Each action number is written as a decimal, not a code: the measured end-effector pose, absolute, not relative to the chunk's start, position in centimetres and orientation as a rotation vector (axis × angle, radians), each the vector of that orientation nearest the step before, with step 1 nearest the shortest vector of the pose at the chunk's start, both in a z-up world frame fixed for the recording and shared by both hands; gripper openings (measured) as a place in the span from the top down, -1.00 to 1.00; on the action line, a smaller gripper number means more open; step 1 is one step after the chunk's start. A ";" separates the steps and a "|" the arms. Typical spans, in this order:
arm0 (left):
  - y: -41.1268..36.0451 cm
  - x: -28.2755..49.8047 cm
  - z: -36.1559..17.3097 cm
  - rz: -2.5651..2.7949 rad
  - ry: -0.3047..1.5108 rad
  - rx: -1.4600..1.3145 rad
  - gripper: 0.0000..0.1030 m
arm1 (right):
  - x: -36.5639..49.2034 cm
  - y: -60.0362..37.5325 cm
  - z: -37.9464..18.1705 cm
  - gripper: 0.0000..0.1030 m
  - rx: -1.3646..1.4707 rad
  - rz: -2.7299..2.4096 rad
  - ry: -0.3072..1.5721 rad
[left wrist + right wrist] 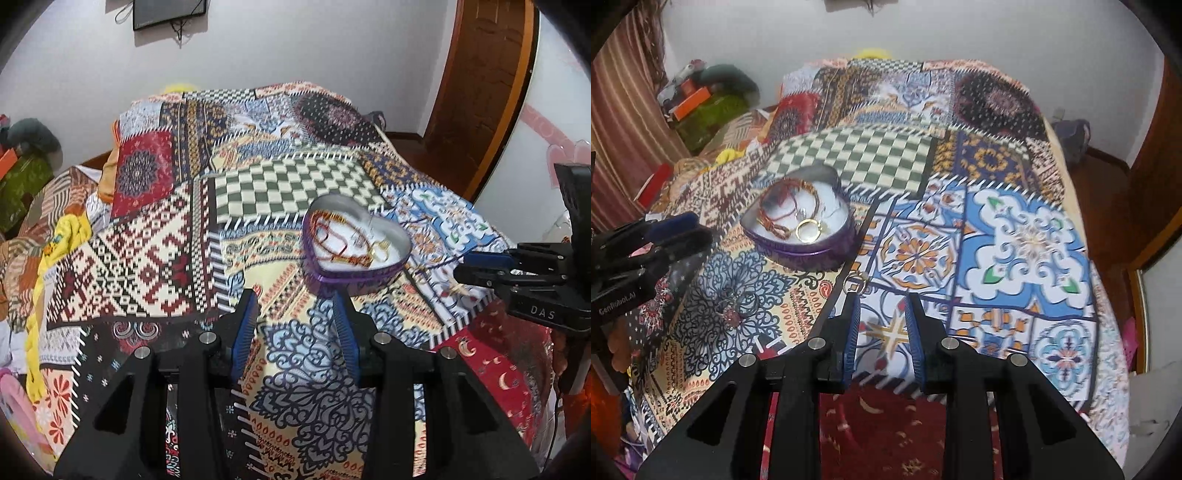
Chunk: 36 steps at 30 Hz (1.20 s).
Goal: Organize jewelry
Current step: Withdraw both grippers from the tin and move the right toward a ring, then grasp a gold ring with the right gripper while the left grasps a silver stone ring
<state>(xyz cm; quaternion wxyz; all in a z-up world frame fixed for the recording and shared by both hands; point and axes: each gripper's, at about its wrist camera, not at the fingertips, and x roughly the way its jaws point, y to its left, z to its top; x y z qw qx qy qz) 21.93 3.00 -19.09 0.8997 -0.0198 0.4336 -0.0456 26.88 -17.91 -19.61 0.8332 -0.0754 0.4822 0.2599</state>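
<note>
A purple heart-shaped tin [384, 275] [812, 254] sits on the patchwork bedspread [288, 184]. It holds a red bead necklace [325, 236] [775, 218] and a gold ring [808, 229] [380, 251]. My left gripper [297, 299] is open, its right finger just in front of the tin. My right gripper [882, 295] is open; a small ring with a chain [857, 281] lies on the spread at its left fingertip. A pink-stone ring [729, 314] lies on the spread left of it. The right gripper also shows in the left wrist view [480, 267].
The bedspread [1015, 229] covers a bed. Yellow cloth [66, 236] and clutter lie at its left side. A wooden door [487, 81] stands at the right. The left gripper shows at the left edge of the right wrist view [665, 236].
</note>
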 end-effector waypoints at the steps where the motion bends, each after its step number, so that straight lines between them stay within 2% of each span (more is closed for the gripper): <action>1: 3.1 22.0 -19.4 -0.093 0.906 -0.044 0.19 | 27.0 -17.6 -19.9 0.56 -0.165 0.556 1.026; 8: 3.7 22.3 -20.5 -0.094 0.930 -0.067 0.19 | 28.0 -15.2 -21.7 0.56 -0.230 0.587 1.071; 19: 3.8 22.5 -20.5 -0.102 0.936 -0.099 0.19 | 27.6 -15.1 -22.0 0.50 -0.248 0.597 1.029; 21: 3.7 22.3 -20.4 -0.104 0.935 -0.096 0.19 | 27.4 -15.0 -22.0 0.51 -0.251 0.594 1.017; 23: 3.6 22.1 -20.2 -0.107 0.933 -0.095 0.19 | 27.2 -14.8 -22.0 0.63 -0.252 0.596 1.009; 36: 3.4 20.8 -19.3 -0.131 0.946 -0.151 0.19 | 25.8 -16.1 -20.6 0.65 -0.206 0.579 0.978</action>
